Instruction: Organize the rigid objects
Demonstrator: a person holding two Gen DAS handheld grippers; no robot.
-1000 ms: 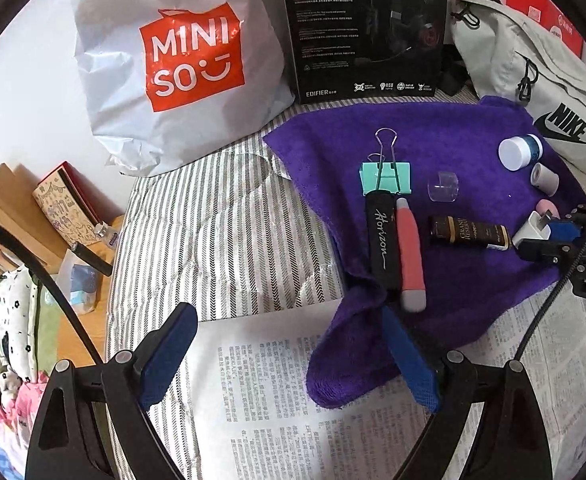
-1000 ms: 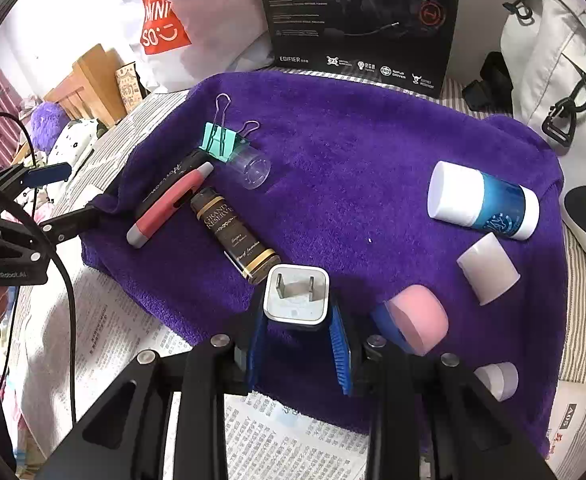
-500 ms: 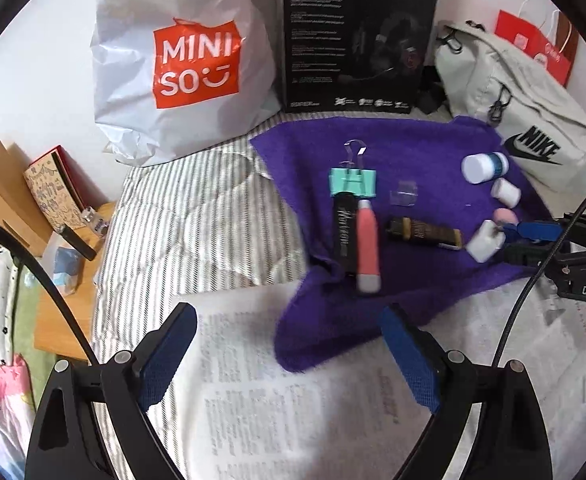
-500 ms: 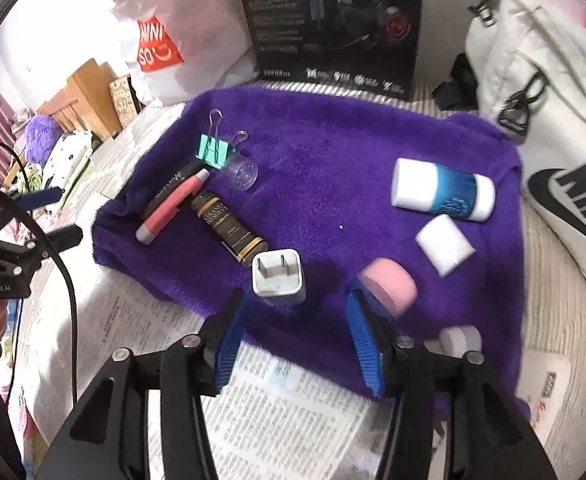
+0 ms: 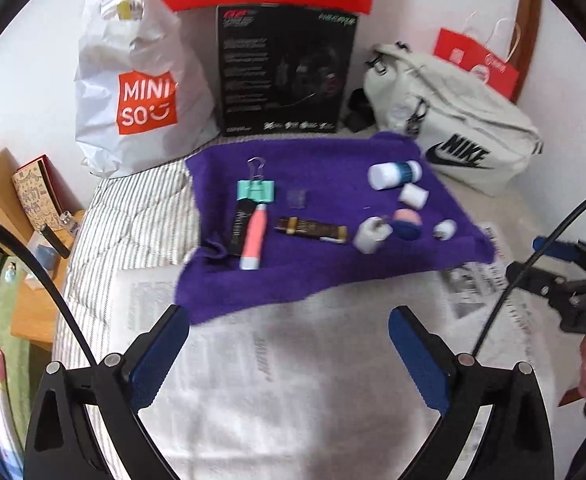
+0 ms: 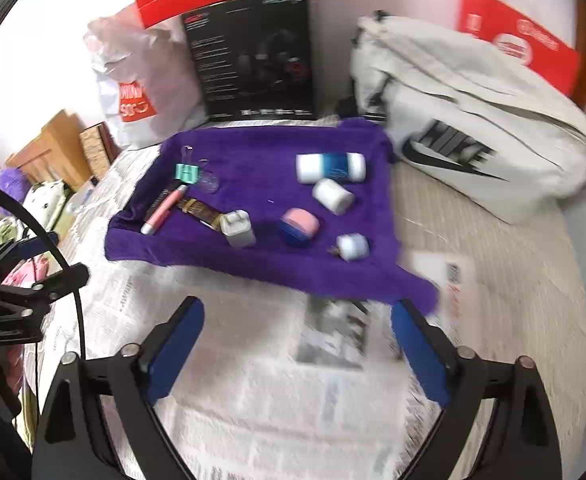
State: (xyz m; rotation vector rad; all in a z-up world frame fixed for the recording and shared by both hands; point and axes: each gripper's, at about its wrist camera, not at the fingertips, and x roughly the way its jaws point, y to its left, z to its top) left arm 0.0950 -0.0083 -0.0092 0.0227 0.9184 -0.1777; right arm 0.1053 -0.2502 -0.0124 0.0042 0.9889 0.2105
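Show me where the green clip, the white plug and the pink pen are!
Green metal binder clip point(image 5: 255, 192): left wrist view, on its green body.
White square plug point(image 6: 237, 227): right wrist view, its side.
Pink plastic pen point(image 5: 253, 236): left wrist view, mid-barrel.

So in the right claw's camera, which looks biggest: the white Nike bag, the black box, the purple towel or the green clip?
1. Purple towel and white Nike bag: both look huge, too close to call.
2. Black box.
3. Green clip, by far the smallest.
The bag sits nearer the blurry edge, so its look may be stretched.
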